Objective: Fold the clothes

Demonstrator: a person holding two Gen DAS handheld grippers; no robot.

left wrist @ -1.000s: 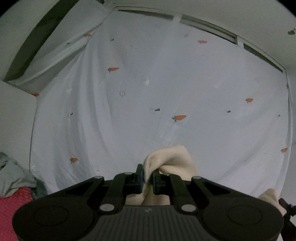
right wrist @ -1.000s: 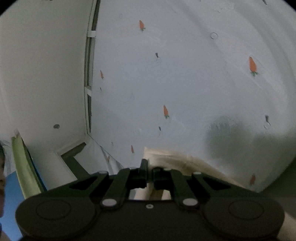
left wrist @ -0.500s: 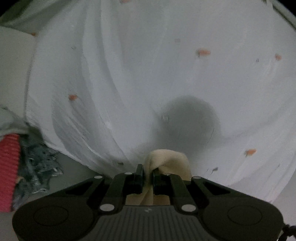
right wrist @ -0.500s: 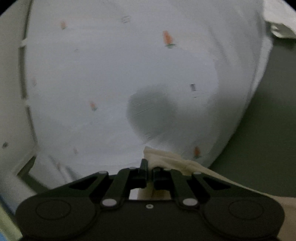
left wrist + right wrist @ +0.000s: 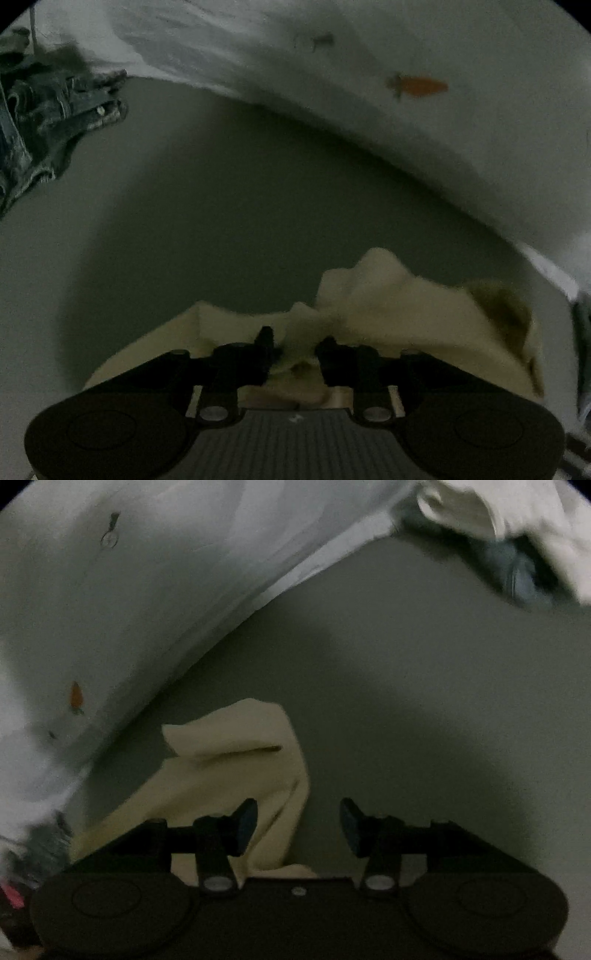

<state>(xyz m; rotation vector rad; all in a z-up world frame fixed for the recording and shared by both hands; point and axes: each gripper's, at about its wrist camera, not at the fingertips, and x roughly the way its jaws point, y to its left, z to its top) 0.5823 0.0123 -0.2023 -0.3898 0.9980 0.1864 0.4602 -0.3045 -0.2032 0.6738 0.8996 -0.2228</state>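
A cream garment (image 5: 388, 306) lies crumpled on the grey-green surface (image 5: 221, 203), right in front of my left gripper (image 5: 295, 338). The left jaws are opening, and a loose fold of the cream cloth still stands between them. In the right wrist view the same cream garment (image 5: 229, 768) rests on the surface, its edge beside the left finger (image 5: 245, 819). My right gripper (image 5: 298, 812) is opening too. Its pads stand well apart and do not press on the cloth.
A white sheet with a carrot print (image 5: 406, 110) (image 5: 92, 627) drapes over the edge behind. A dark patterned garment (image 5: 48, 110) lies at the far left. White and blue-grey clothes (image 5: 517, 554) sit at the right wrist view's top right.
Both grippers came down from above the carrot sheet to the grey-green surface, tipping downward. Their jaws, shut on the cream garment before, have parted, and the garment now lies on the surface.
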